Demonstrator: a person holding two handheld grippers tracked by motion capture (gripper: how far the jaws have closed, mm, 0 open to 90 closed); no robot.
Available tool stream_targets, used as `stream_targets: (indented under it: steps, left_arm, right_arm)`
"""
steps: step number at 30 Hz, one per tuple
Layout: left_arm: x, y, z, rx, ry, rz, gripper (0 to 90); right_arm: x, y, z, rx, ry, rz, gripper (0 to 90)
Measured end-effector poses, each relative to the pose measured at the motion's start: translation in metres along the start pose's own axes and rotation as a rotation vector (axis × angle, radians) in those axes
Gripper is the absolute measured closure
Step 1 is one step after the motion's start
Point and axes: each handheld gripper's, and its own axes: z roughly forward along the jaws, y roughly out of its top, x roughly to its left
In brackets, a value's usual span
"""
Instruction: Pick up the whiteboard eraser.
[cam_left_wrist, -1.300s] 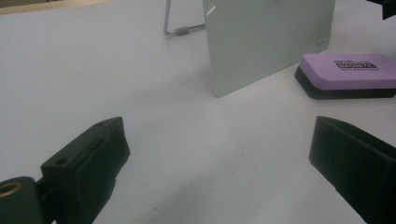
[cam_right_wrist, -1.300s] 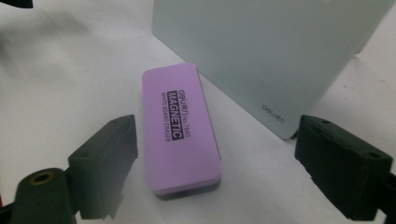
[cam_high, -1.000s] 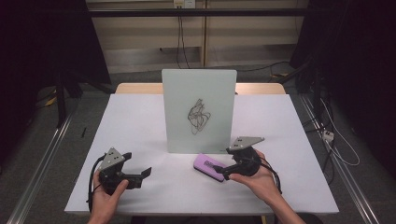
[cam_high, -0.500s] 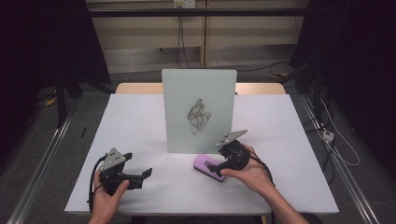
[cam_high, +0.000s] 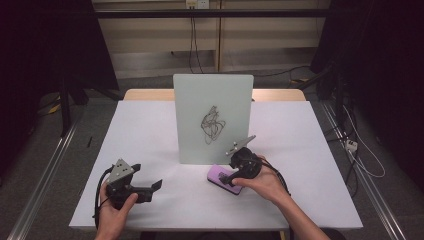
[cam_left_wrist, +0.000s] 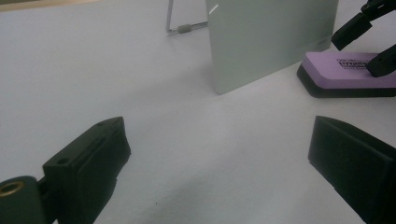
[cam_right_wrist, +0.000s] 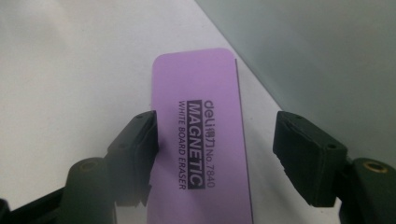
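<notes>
A small whiteboard (cam_high: 212, 120) stands upright in the middle of the white table (cam_high: 145, 130), with a black scribble (cam_high: 212, 124) on its face. A purple whiteboard eraser (cam_high: 219, 175) (cam_right_wrist: 201, 126) lies flat just in front of the board's right part. My right gripper (cam_high: 227, 181) (cam_right_wrist: 217, 123) tilts down over the eraser, open. One jaw is at the eraser's left long edge, the other stands apart on the right. My left gripper (cam_high: 156, 186) (cam_left_wrist: 219, 135) rests open and empty near the front left. The left gripper view looks towards the eraser (cam_left_wrist: 348, 70) and the right gripper (cam_left_wrist: 369, 46).
The board leans on a wire stand (cam_left_wrist: 180, 29) behind it. The table's front edge (cam_high: 200, 226) is close to both hands. Cables (cam_high: 350, 145) lie on the floor to the right. Bare table surface stretches to the left and right of the board.
My right gripper has moved left and tipped down, so its open jaws now straddle the eraser. The left gripper and the board have stayed put.
</notes>
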Motion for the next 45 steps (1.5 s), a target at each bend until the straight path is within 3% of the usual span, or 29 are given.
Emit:
stream_targets:
  steps: [3, 11, 14, 22, 38, 40, 45]
  left_arm:
    - [0.0, 0.0, 0.001, 0.003, 0.0, 0.001, 5.0]
    - [-0.001, 0.0, 0.002, 0.002, -0.005, 0.002, 5.1]
    - [-0.001, 0.0, 0.002, 0.008, 0.0, 0.004, 5.1]
    - [0.0, 0.0, 0.002, 0.007, 0.0, -0.004, 5.1]
    - [0.0, 0.0, 0.002, 0.007, -0.005, -0.006, 5.2]
    - [0.0, 0.0, 0.002, 0.007, -0.005, -0.007, 5.3]
    - [0.001, 0.0, 0.001, 0.008, -0.003, -0.01, 5.3]
  right_arm:
    - [0.002, 0.001, 0.0, -0.014, -0.009, -0.033, 36.0]
    - [0.009, 0.002, 0.002, 0.004, 0.017, -0.055, 33.3]
    - [0.013, 0.003, 0.005, 0.018, 0.025, -0.093, 31.8]
    - [0.015, 0.004, 0.004, 0.027, -0.009, -0.09, 33.5]
    - [0.019, 0.003, 0.01, 0.068, -0.041, -0.16, 34.1]
    - [0.02, 0.003, 0.01, 0.073, -0.051, -0.174, 40.2]
    - [0.02, 0.003, 0.01, 0.074, -0.059, -0.169, 40.9]
